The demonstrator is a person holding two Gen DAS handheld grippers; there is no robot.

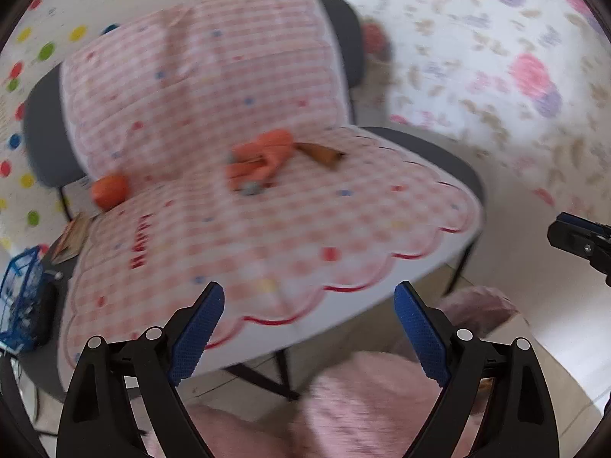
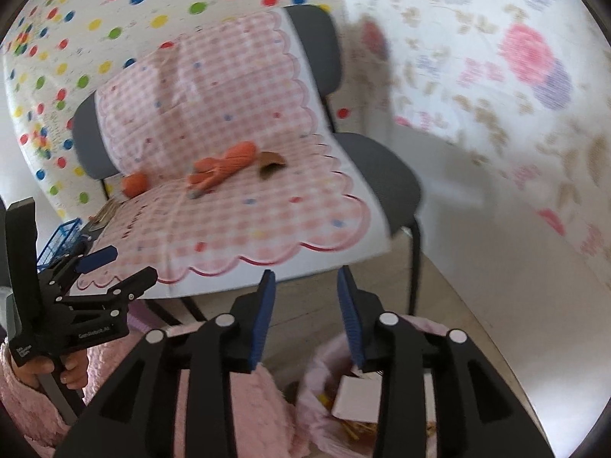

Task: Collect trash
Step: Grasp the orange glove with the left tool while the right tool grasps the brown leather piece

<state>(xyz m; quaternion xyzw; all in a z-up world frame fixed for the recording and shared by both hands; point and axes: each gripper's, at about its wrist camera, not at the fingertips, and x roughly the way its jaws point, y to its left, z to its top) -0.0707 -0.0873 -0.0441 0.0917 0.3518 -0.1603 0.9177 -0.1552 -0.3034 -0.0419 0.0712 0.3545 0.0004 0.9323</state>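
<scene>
Left wrist view: the left gripper [image 1: 309, 297] was seen spread wide, its blue pads [image 1: 196, 334] bare, with nothing grasped or touched between them. In the right wrist view the right gripper [image 2: 305, 286] was held partly parted, likewise empty, above a pink trash bag [image 2: 324, 389] in which a white scrap [image 2: 357, 397] and some yellowish bits lay. The left gripper was gripped by a hand [image 2: 70, 372] in a fuzzy pink sleeve [image 2: 23, 408]. Ahead of both grippers a grey chair [image 1: 431, 145] was found, draped with a pink checked cloth [image 1: 267, 221]. On the cloth, well apart from either gripper, orange peel [image 1: 259, 160] was seen near the seat's back, a brown scrap [image 1: 320, 152] just beside it, and a round orange piece [image 1: 110, 191] at the cloth's left edge. A blue wire basket [image 1: 19, 297] stood on the floor left of the chair. Dotted and floral sheets hung behind; much was blurred.
</scene>
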